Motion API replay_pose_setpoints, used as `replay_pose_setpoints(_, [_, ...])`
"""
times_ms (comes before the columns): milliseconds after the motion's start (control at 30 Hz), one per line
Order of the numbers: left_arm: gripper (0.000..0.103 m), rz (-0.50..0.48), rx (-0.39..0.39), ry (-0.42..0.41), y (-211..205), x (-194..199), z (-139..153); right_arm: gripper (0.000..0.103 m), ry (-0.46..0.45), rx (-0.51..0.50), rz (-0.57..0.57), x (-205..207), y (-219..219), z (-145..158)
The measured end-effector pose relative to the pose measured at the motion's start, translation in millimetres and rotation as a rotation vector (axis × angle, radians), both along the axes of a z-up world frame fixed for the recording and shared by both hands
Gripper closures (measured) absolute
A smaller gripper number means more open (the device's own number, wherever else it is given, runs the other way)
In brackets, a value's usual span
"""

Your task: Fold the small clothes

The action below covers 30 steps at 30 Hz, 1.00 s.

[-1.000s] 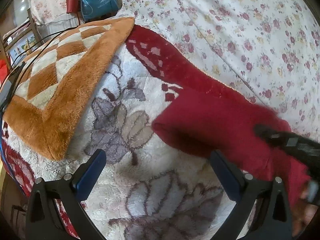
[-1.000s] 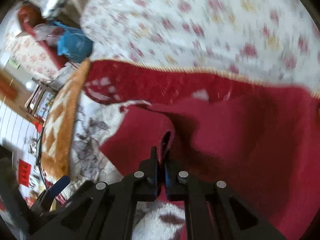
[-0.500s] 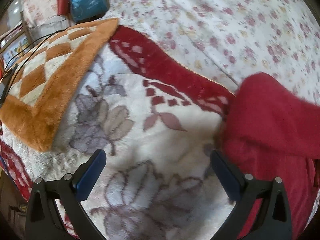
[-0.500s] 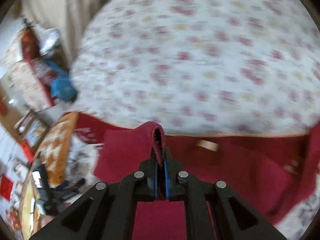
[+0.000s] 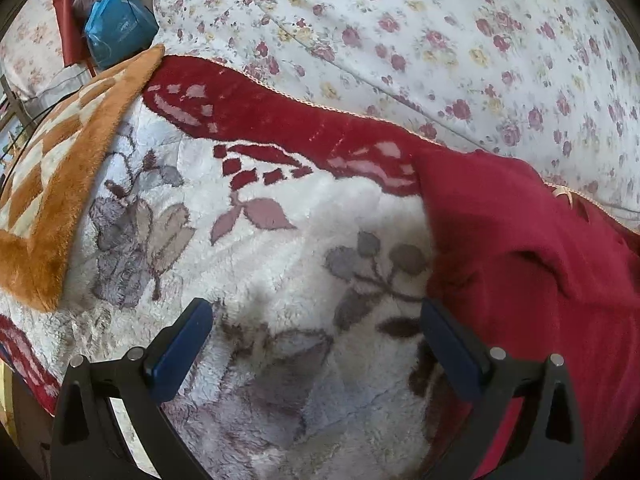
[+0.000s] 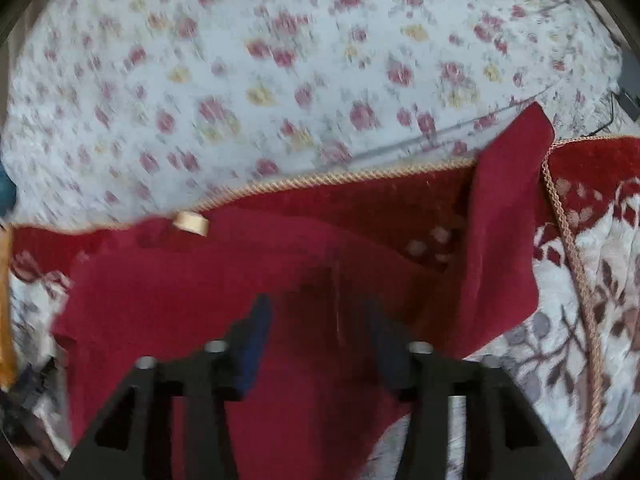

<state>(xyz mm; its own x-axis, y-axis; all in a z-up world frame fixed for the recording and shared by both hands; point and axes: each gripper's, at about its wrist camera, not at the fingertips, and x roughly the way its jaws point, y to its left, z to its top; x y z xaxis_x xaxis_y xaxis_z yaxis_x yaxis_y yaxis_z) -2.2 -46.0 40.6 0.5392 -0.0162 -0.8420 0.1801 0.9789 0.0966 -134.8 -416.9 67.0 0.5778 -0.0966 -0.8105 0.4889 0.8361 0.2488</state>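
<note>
A small dark red garment (image 5: 520, 248) lies bunched on a fleecy white blanket with a leaf pattern (image 5: 280, 264). In the left wrist view it fills the right side. My left gripper (image 5: 316, 336) is open and empty over the blanket, its right finger (image 5: 452, 344) at the garment's left edge. In the right wrist view the garment (image 6: 240, 280) lies spread below my right gripper (image 6: 320, 328), which is open with blurred fingers just above the cloth. One flap (image 6: 508, 216) stands up at the right. A small tan tag (image 6: 191, 222) shows on the garment's far edge.
A flowered white quilt (image 5: 440, 32) covers the bed beyond the blanket's red border (image 5: 272, 112). An orange checked plush mat (image 5: 60, 168) lies at the left. A blue bag (image 5: 116, 28) sits at the far left. The blanket's corded edge (image 6: 576, 256) runs down the right.
My right gripper has opened and let go of the red garment, which now lies dropped on the blanket. The left gripper stays open and has shifted right along the blanket.
</note>
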Motion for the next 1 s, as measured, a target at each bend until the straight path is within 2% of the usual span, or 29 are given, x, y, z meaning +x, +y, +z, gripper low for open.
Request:
replay_pose_setpoints(167, [0.0,0.029,0.011,0.021,0.8,9.9,-7.1,0.046,-0.087,0.091,0.374,43.1,96.4,9.2])
replay_pose_setpoints(267, [0.0,0.053,-0.003,0.017,6.6,13.7,-3.7,0.046,-0.109,0.094,0.481,81.7,151.2,3.1])
replay_pose_setpoints(400, [0.0,0.091,-0.029,-0.018,19.5,17.5,8.1,0.049,-0.103,0.095,0.471,120.6,181.4,-14.6])
replay_pose_setpoints(467, [0.0,0.11,-0.049,-0.014,24.8,20.3,9.6,0.051,-0.04,0.075,0.453,131.4,190.8,-34.1])
replay_pose_setpoints(533, [0.0,0.12,-0.081,0.003,27.3,22.7,9.7,0.051,0.046,0.062,0.46,130.1,201.0,-57.2])
replay_pose_setpoints(600, [0.0,0.116,-0.111,0.009,24.2,23.0,10.9,0.051,0.014,-0.015,0.482,114.3,207.2,-57.7])
replay_pose_setpoints(667, [0.0,0.103,-0.128,0.002,16.6,21.8,13.1,0.051,0.015,-0.027,0.498,106.0,208.0,-52.4])
replay_pose_setpoints(800, [0.0,0.048,-0.152,0.0,-6.3,17.7,15.2,0.048,-0.009,0.05,0.469,79.4,178.9,-31.2])
replay_pose_setpoints(833, [0.0,0.032,-0.158,0.013,-10.3,17.1,13.8,0.046,-0.023,0.016,0.439,64.6,164.2,-22.2])
replay_pose_setpoints(900, [0.0,-0.015,-0.162,0.052,-22.8,16.9,9.1,0.031,-0.028,-0.086,0.363,39.5,132.5,-13.2])
replay_pose_setpoints(1000, [0.0,-0.045,-0.139,0.08,-41.9,17.1,2.6,0.027,-0.007,-0.159,0.233,19.3,81.9,-14.0])
